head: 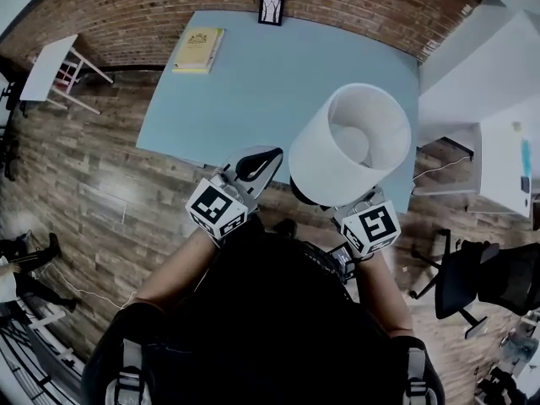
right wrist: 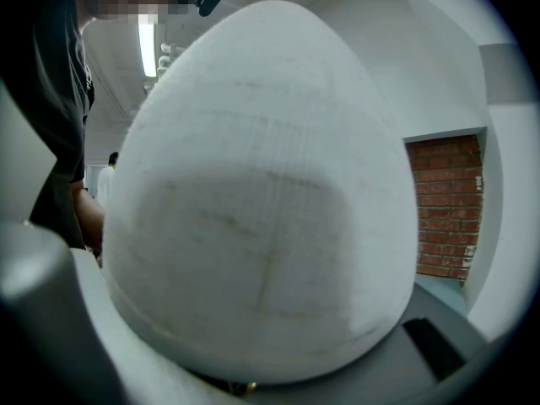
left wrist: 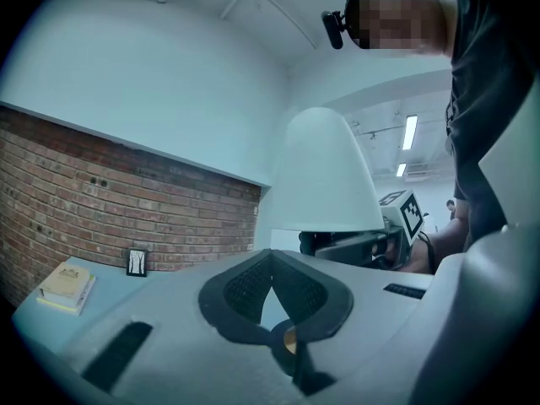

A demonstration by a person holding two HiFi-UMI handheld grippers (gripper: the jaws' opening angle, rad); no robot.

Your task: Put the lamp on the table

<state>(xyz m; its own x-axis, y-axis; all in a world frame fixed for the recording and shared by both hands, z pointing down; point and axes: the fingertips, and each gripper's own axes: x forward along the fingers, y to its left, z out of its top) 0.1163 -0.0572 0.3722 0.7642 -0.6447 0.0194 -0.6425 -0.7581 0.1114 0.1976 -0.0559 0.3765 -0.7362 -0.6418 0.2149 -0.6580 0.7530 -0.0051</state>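
Two tongs show in my head view, one on either side of the lamp (head: 350,142), whose white shade opens up toward me over the near right part of the pale blue tabletop (head: 253,83). The left tongs (head: 268,159) sit just left of the lamp. In their own view the left tongs (left wrist: 270,264) have their dark pads meeting at the tips with nothing between them, and the lamp (left wrist: 325,175) stands upright beyond.

That view also gives me what the head view hides: the right tongs (left wrist: 337,245) reaching in under the shade and clamped on the lamp's dark stem. From above, the right tongs (head: 354,209) are mostly covered by the shade. In the right gripper view the lamp (right wrist: 261,201) fills almost everything and covers the jaws. I cannot tell whether the lamp's foot touches the tabletop.

Well away from the lamp, at the tabletop's far edge, lie a yellow book (head: 198,49) and a small dark frame (head: 271,10) against the brick wall (head: 169,7). Wood-plank floor (head: 101,175) spreads left of the lamp, and a black chair (head: 472,281) stands to its right.
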